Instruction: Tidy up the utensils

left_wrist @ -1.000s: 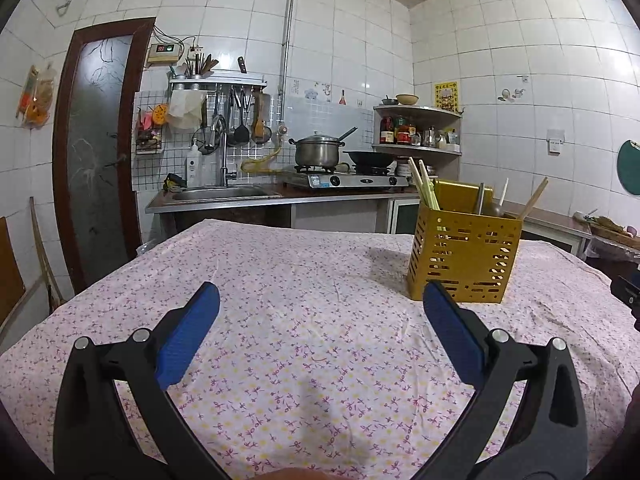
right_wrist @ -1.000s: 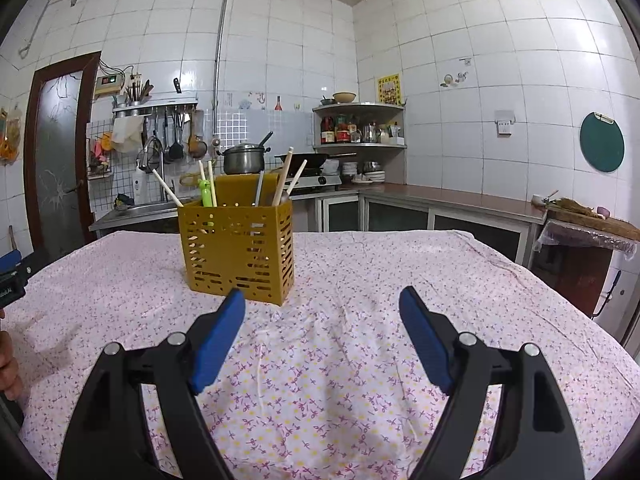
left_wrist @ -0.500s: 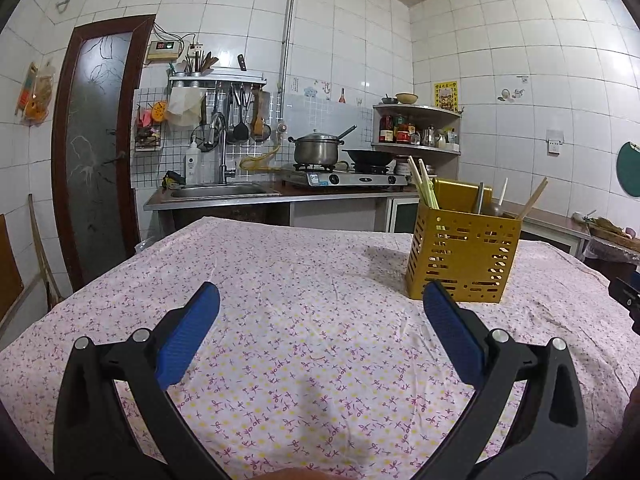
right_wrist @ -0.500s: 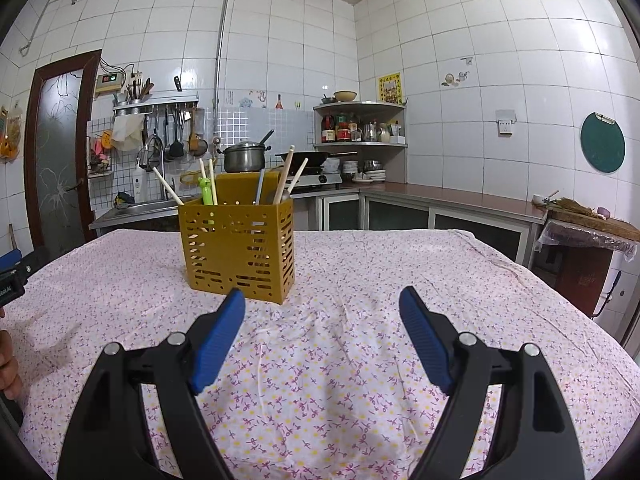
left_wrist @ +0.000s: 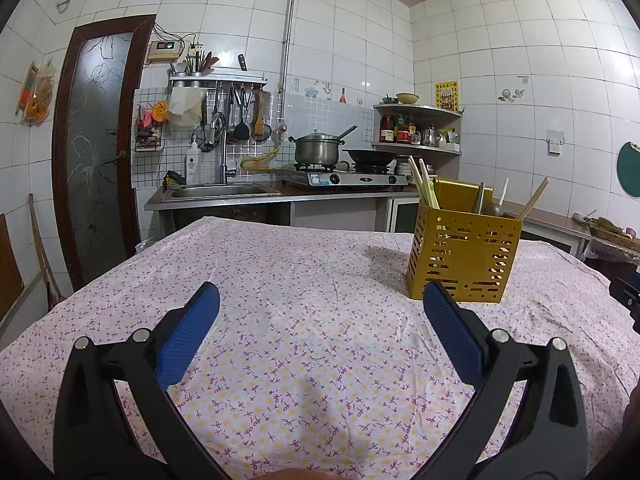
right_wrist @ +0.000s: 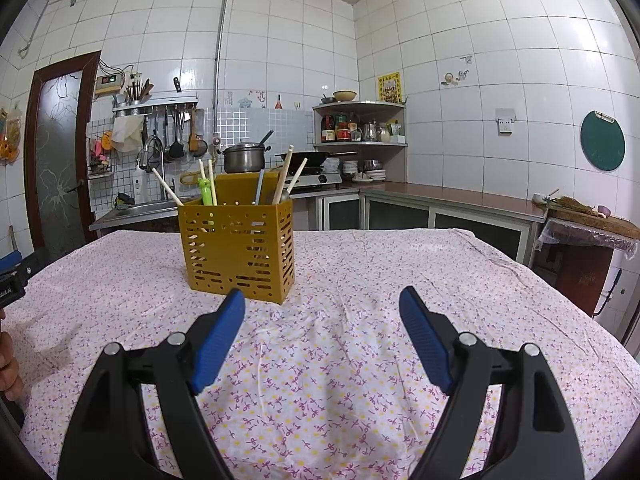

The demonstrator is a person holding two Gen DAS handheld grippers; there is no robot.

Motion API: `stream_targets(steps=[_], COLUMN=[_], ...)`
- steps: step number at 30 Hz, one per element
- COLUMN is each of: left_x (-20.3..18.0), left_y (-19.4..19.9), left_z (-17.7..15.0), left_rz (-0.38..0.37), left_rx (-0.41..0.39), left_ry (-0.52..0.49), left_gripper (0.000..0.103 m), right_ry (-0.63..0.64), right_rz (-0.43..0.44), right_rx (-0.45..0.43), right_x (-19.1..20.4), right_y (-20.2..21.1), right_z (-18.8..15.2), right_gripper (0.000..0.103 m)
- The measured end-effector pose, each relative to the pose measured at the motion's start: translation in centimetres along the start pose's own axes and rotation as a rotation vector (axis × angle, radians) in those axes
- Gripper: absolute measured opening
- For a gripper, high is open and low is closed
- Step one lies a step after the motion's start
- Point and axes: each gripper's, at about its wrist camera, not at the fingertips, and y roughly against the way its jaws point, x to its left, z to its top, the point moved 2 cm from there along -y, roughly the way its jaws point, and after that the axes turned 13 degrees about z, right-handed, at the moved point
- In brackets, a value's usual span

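Note:
A yellow perforated utensil holder (left_wrist: 464, 256) stands upright on the table's floral cloth (left_wrist: 304, 280); it also shows in the right wrist view (right_wrist: 240, 252). It holds several chopsticks (right_wrist: 285, 176), a green-handled item (right_wrist: 206, 194) and a spoon (left_wrist: 496, 208). My left gripper (left_wrist: 320, 300) is open and empty, hovering over the cloth left of the holder. My right gripper (right_wrist: 322, 300) is open and empty, just in front of and right of the holder.
Behind the table are a steel sink (left_wrist: 224, 192), a gas stove with a pot (left_wrist: 318, 150) and a wok, and a corner shelf (right_wrist: 360, 128) of jars. A side counter (right_wrist: 588, 224) stands at right. The left gripper's tip (right_wrist: 12, 272) shows at the right view's left edge.
Both grippers stay open and nearly still. The left view has drifted slightly, so the holder sits a touch further left in it.

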Motion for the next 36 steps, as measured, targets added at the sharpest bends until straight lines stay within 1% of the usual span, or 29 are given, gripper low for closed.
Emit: stream_targets(steps=[36], left_x=[-0.17], left_y=[0.00], left_z=[0.10], left_rz=[0.002], left_rx=[0.000], left_ry=[-0.007], left_gripper=[0.098], right_ry=[-0.007], right_rz=[-0.006], right_rx=[-0.002], right_x=[0.04], right_y=[0.04], right_z=[0.00], right_gripper=[0.078])
